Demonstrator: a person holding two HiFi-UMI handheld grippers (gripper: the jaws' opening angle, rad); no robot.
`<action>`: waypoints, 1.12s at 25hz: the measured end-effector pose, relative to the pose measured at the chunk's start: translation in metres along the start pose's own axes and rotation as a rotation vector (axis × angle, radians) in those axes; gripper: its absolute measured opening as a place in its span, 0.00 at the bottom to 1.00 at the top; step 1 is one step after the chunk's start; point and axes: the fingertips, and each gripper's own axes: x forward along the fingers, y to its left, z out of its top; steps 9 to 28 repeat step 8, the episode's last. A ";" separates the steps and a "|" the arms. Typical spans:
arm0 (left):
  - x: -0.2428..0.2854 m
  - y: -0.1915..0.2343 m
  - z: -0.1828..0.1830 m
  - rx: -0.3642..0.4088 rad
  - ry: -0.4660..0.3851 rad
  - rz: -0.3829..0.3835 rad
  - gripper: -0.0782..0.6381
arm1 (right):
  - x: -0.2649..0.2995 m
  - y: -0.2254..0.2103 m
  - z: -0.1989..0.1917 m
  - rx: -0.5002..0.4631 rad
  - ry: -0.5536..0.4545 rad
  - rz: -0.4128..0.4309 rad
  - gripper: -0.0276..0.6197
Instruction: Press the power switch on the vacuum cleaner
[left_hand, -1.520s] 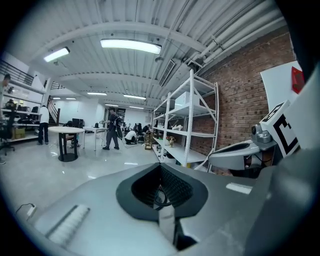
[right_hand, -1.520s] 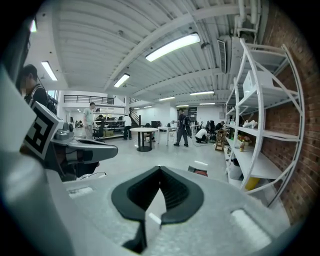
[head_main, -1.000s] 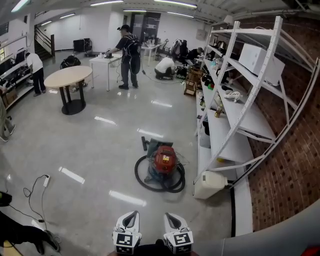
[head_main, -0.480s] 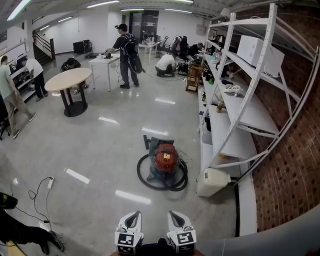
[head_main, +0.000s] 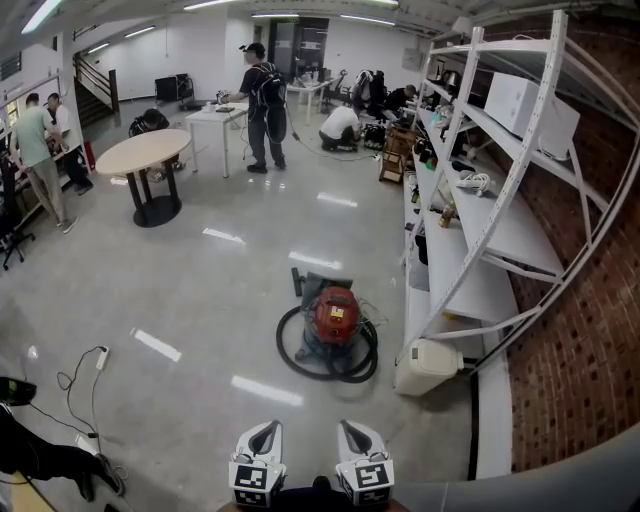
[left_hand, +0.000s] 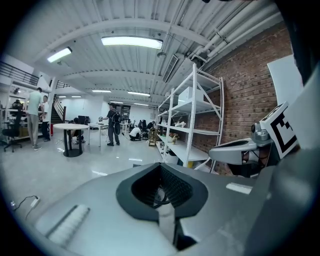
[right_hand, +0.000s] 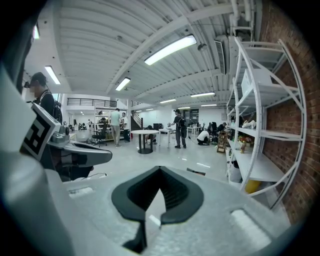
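The vacuum cleaner stands on the floor ahead of me, a squat drum with a red domed top and a yellow label. Its black hose lies coiled round it, and a dark nozzle rests behind it. My left gripper and right gripper are side by side at the bottom edge of the head view, well short of the vacuum. In the left gripper view the left gripper has its jaws together with nothing held. The right gripper is likewise shut and empty.
A white shelving rack runs along the brick wall on the right, with a white canister at its foot beside the vacuum. A power strip with cable lies on the floor at left. A round table and several people are farther back.
The view has moved slightly forward and the vacuum sits a little lower and nearer in the frame. People at the far left have walked. Both grippers keep their place, shut.
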 end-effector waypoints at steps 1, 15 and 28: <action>0.000 0.001 0.001 -0.001 0.000 0.002 0.13 | 0.001 0.000 0.001 -0.003 0.002 0.002 0.03; -0.002 0.009 0.005 -0.008 0.010 0.012 0.13 | 0.006 0.008 0.002 -0.013 -0.001 0.019 0.03; -0.002 0.009 0.005 -0.008 0.010 0.012 0.13 | 0.006 0.008 0.002 -0.013 -0.001 0.019 0.03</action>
